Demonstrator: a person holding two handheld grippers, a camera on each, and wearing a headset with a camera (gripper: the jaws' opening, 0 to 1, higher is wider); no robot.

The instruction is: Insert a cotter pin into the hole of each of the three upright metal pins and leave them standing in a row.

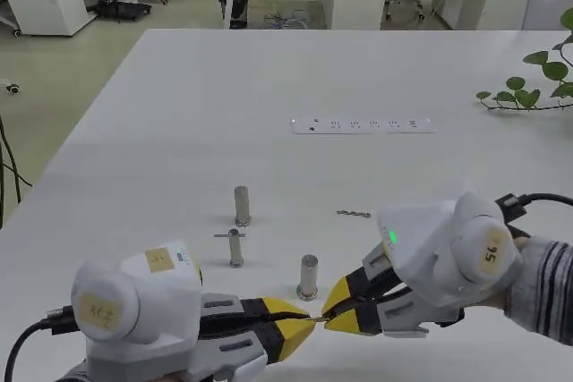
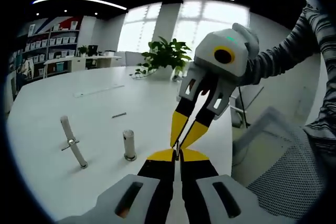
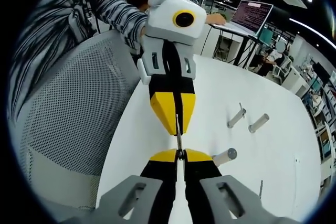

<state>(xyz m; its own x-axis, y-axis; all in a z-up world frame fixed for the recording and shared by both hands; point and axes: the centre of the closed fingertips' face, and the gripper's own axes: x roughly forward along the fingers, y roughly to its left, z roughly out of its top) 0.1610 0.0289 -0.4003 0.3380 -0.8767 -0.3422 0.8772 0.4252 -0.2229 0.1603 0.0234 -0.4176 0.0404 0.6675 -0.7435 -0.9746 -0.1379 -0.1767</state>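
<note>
Three upright metal pins stand on the white table: a far one, a middle one with a cotter pin across its top, and a near bare one. Just in front of the near pin my left gripper and right gripper meet tip to tip. Both are shut on one thin cotter pin that bridges them. In the left gripper view my own tips and the right gripper's yellow tips pinch it. The right gripper view shows the cotter pin running up from my right gripper.
A loose cotter pin lies to the right of the pins. A white power strip lies farther back, and a plant reaches in at the right edge. A mesh chair stands beside the table.
</note>
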